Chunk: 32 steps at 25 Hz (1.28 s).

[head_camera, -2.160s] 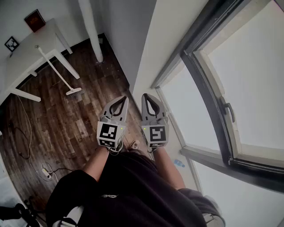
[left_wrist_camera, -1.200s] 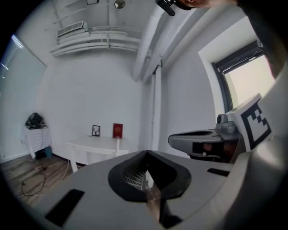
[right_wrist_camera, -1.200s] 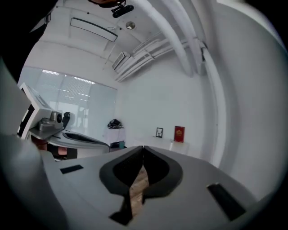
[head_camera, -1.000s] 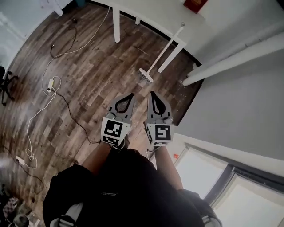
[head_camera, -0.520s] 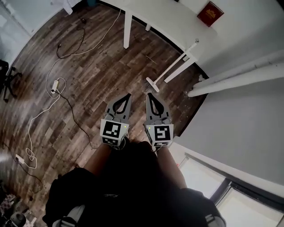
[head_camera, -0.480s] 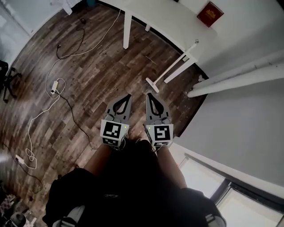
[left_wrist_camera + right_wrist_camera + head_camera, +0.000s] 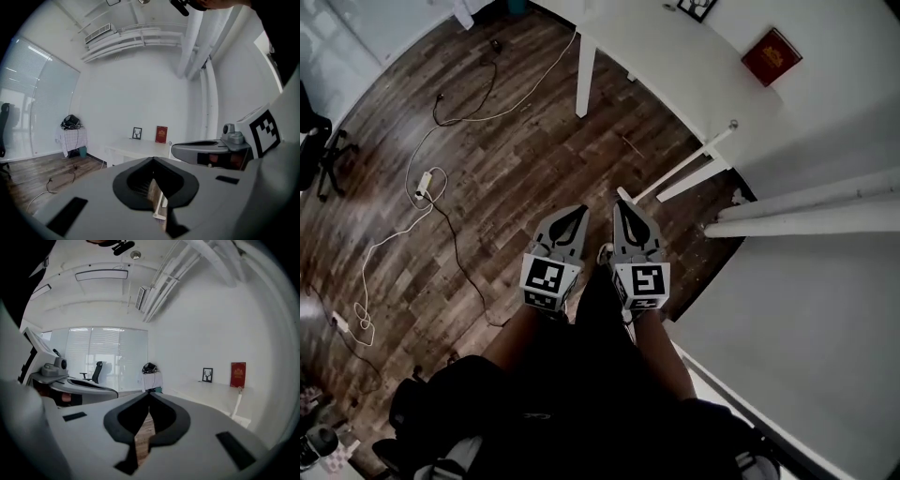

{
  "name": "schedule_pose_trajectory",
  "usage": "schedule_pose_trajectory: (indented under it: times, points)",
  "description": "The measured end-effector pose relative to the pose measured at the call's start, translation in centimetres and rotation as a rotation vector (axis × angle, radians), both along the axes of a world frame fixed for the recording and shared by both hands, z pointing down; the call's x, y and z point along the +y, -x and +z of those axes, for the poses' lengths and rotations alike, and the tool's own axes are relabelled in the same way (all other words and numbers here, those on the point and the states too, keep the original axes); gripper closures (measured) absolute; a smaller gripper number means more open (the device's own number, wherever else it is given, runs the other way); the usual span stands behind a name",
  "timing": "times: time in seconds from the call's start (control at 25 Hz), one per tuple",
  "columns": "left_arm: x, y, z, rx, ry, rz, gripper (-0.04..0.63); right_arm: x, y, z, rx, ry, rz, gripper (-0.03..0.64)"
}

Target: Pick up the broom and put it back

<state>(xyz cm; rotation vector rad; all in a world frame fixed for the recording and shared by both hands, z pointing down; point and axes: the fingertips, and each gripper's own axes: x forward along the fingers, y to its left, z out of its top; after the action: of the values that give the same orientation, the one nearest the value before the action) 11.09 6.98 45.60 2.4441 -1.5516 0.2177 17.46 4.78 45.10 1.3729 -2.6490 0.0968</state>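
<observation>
The broom (image 7: 680,168) has a white handle and leans against the edge of the white table (image 7: 666,70), with its brush head on the wood floor just beyond my fingertips. My left gripper (image 7: 580,208) and right gripper (image 7: 622,203) are held side by side in front of me. Both are shut and empty, and they point toward the broom. In the left gripper view the brush head (image 7: 159,216) shows through the gap behind the closed tips of the left gripper (image 7: 153,158). In the right gripper view the handle (image 7: 237,402) stands right of the right gripper (image 7: 149,392).
A red book (image 7: 771,56) and a small framed picture (image 7: 696,7) stand on the table by the wall. White pipes (image 7: 806,220) run along the wall at right. Cables and a power strip (image 7: 423,184) lie on the floor at left, near an office chair (image 7: 317,131).
The view has swung from the window to the table corner. Both grippers have moved forward, and the broom's brush head now lies just past their tips. The jaws stay shut.
</observation>
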Motion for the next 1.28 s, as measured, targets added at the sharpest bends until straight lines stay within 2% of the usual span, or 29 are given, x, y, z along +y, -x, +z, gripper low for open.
schedule_pose_trajectory:
  times: [0.16, 0.28, 0.52, 0.76, 0.8, 0.84, 0.88, 1.28]
  points:
    - [-6.4, -2.7, 0.8, -0.027, 0.035, -0.015, 0.595, -6.4, -2.3, -0.8, -0.006, 0.002, -0.026, 0.595]
    - [-10.7, -5.3, 1.4, -0.009, 0.06, 0.001, 0.595, -10.5, -5.3, 0.3, 0.005, 0.038, -0.007, 0.595]
    - [-17.5, -10.8, 5.5, -0.018, 0.143, 0.025, 0.595, -16.4, -13.9, 8.5, -0.002, 0.216, 0.147, 0.594]
    - [-21.7, -14.4, 11.3, -0.063, 0.231, 0.058, 0.595, -21.4, -21.6, 16.5, -0.02, 0.313, 0.336, 0.591]
    - [-22.1, -14.5, 12.1, -0.072, 0.246, 0.056, 0.595, -22.0, -22.5, 18.0, -0.026, 0.337, 0.361, 0.573]
    - [-22.6, -14.7, 12.9, -0.082, 0.262, 0.052, 0.595, -22.5, -23.2, 19.6, -0.033, 0.364, 0.381, 0.473]
    - [-23.0, -14.8, 13.6, -0.09, 0.276, 0.048, 0.595, -23.2, -23.9, 21.1, -0.037, 0.39, 0.398, 0.403]
    - [-24.0, -14.0, 17.3, -0.111, 0.367, 0.011, 0.595, -28.7, -27.7, 30.2, 0.005, 0.486, 0.497, 0.388]
